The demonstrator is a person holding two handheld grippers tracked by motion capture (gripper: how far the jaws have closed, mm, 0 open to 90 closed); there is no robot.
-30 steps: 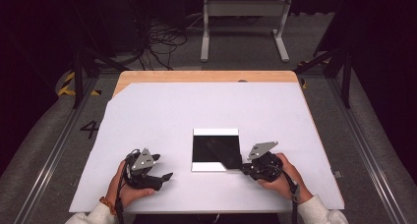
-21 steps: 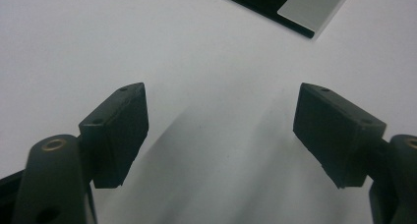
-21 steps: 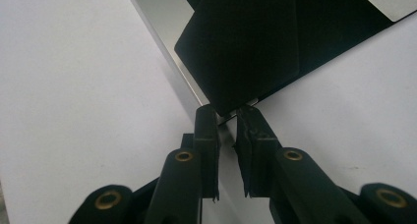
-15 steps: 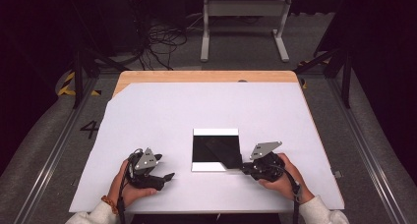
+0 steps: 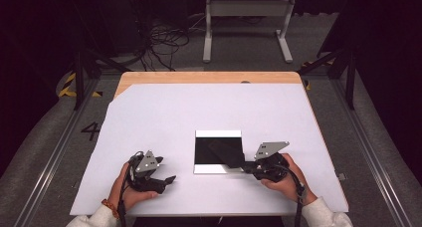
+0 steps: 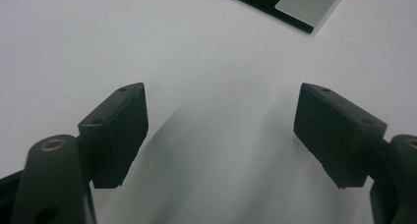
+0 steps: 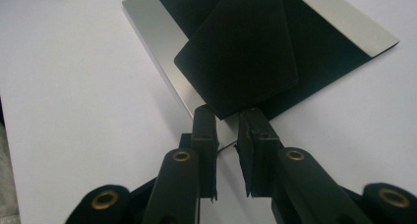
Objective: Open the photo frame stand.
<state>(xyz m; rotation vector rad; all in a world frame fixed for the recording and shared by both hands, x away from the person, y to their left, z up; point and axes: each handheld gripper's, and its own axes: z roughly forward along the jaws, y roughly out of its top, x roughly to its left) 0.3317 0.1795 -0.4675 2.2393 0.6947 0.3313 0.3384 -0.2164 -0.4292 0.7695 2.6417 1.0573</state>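
A flat square panel (image 5: 217, 136), black with silver strips along two edges, lies on the white table top (image 5: 199, 112). A thin black card (image 5: 226, 152) slants over the panel's right part. My right gripper (image 5: 244, 166) is shut on its near corner. In the right gripper view the card (image 7: 241, 52) fans out above the panel (image 7: 152, 32), its corner pinched in the right gripper (image 7: 227, 117). My left gripper (image 5: 169, 179) rests open on the table left of the panel. Between its wide-apart pads (image 6: 118, 130) there is only table; the panel's corner (image 6: 305, 3) lies beyond.
The table's wooden back edge (image 5: 209, 77) shows beyond the white sheet. A metal stand (image 5: 246, 23) and loose cables (image 5: 164, 38) sit on the dark floor behind. Rails (image 5: 54, 152) run along both sides of the table.
The right hand has drawn slightly right, and the black card now shows raised at a slant over the panel. The left gripper has stayed put.
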